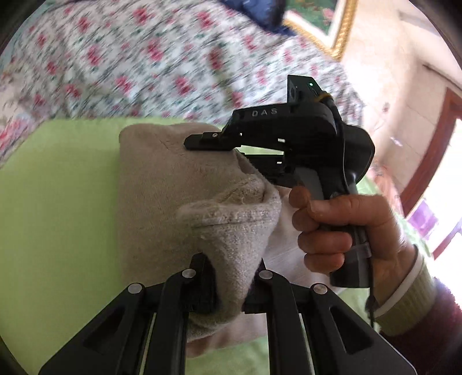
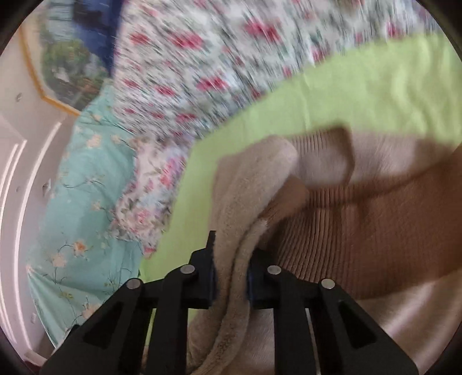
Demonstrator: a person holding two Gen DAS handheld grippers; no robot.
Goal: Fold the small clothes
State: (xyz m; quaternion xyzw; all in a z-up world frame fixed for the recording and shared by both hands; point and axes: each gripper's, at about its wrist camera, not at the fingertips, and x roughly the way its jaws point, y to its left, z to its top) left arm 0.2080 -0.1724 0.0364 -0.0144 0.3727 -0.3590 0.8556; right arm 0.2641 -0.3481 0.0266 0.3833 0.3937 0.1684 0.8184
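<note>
A small beige fleece garment [image 1: 173, 184] lies on a lime-green sheet [image 1: 52, 202], partly lifted. My left gripper [image 1: 229, 284] is shut on a fold of its fleece edge. The right gripper [image 1: 213, 144], held in a bare hand [image 1: 340, 230], reaches over the garment's far side in the left wrist view. In the right wrist view my right gripper [image 2: 231, 277] is shut on a doubled fleece edge [image 2: 245, 219]. Beside it lies the garment's brown ribbed knit part [image 2: 361, 230] with a pale lining.
A floral bedspread [image 1: 144, 57] covers the bed behind the green sheet [image 2: 346, 95]. A turquoise flowered cover [image 2: 80, 202] lies at the left in the right wrist view. A gold-framed picture [image 1: 323, 23] hangs on the wall. A doorway [image 1: 439, 173] is at the right.
</note>
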